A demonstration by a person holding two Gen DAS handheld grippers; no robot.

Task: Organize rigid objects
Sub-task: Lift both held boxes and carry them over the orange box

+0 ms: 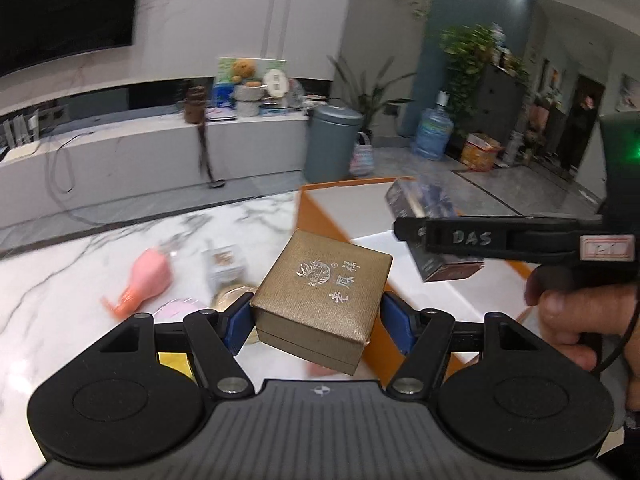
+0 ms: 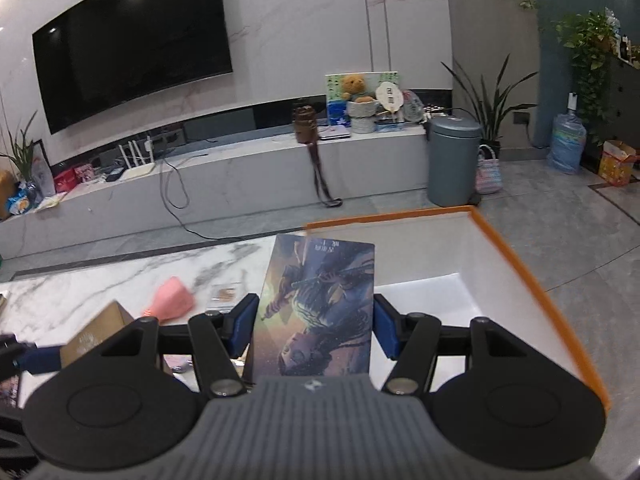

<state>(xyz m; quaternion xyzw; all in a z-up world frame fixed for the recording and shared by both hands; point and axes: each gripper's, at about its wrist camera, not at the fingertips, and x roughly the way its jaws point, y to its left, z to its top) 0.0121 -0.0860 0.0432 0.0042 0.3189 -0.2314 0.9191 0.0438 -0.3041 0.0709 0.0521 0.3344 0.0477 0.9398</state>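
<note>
My left gripper (image 1: 316,316) is shut on a gold-brown gift box (image 1: 320,296) with silver lettering, held tilted above the marble table (image 1: 80,280). My right gripper (image 2: 314,324) is shut on a flat dark-blue illustrated box (image 2: 320,304), lifted over the near edge of the orange-rimmed white box (image 2: 532,292). In the left wrist view the right gripper (image 1: 404,230) shows from the side with that blue box (image 1: 424,204) above the orange-rimmed box (image 1: 344,204). The gold-brown box (image 2: 96,336) also shows at the lower left of the right wrist view.
On the table lie a pink carrot-like toy (image 1: 146,280), a small clear-topped packet (image 1: 224,264) and a pink round item (image 1: 180,308). A hand (image 1: 580,320) holds the right gripper's handle. Beyond are a grey bin (image 2: 454,160), a TV bench (image 2: 240,172) and a water jug (image 2: 568,144).
</note>
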